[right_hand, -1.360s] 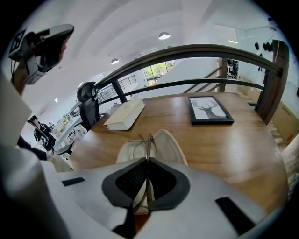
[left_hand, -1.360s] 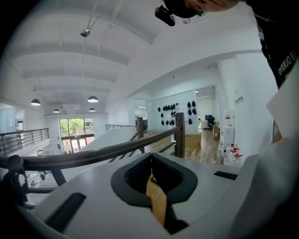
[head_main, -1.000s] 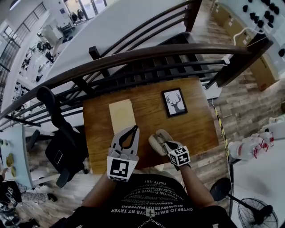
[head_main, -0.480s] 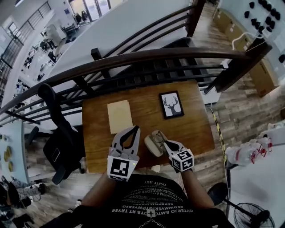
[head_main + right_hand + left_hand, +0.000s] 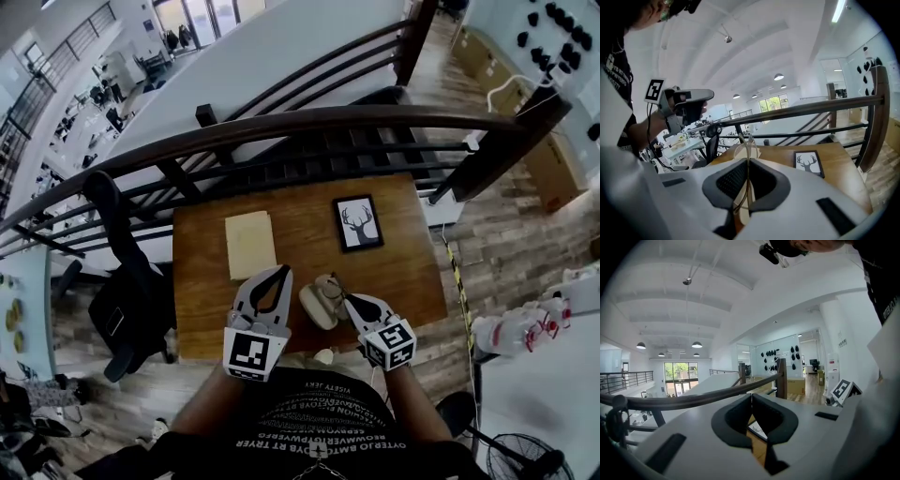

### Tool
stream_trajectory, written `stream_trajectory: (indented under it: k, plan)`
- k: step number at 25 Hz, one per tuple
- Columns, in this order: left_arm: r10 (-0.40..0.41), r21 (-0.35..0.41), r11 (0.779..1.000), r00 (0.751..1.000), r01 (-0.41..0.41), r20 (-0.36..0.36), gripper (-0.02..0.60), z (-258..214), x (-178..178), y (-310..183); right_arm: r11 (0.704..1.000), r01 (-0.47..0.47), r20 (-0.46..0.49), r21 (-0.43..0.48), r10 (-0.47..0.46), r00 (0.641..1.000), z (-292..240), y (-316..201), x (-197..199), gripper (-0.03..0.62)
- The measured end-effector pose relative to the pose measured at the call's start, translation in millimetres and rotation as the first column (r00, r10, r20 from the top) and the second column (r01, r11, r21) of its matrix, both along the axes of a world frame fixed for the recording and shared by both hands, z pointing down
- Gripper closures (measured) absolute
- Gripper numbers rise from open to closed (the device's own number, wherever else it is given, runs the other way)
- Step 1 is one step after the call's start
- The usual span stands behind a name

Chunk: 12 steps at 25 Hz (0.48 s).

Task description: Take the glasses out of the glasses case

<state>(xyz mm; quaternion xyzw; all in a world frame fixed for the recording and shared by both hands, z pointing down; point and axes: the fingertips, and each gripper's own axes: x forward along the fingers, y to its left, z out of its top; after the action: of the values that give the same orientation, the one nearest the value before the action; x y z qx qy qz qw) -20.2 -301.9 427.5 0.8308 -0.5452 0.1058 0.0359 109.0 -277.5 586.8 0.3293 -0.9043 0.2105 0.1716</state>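
The beige glasses case (image 5: 316, 307) lies open near the front edge of the wooden table (image 5: 403, 272). My right gripper (image 5: 345, 298) is shut on the thin-framed glasses (image 5: 331, 281) and holds them just above and right of the case. In the right gripper view the wire frame (image 5: 746, 140) stands edge-on between the pads of the right gripper (image 5: 748, 161). My left gripper (image 5: 284, 272) hovers shut and empty just left of the case. In the left gripper view the left gripper (image 5: 751, 397) has its tips touching with nothing between them.
A framed deer picture (image 5: 357, 223) lies at the table's back right and a beige pad (image 5: 249, 244) at its back left. A dark wooden railing (image 5: 309, 122) runs behind the table. A black chair (image 5: 127, 281) stands left of it.
My right gripper has risen out of the case with the glasses in its jaws. The left gripper has shifted only slightly.
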Motion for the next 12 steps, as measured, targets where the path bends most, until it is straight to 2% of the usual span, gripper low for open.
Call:
stream_trajectory:
  k: [12]
  plan:
    - [-0.020, 0.013, 1.000, 1.000, 0.020, -0.005, 0.552, -7.2, 7.1, 20.0, 0.989, 0.005, 0.077, 0.149, -0.017, 0.997, -78.5, 8.7, 6.9, 0.566]
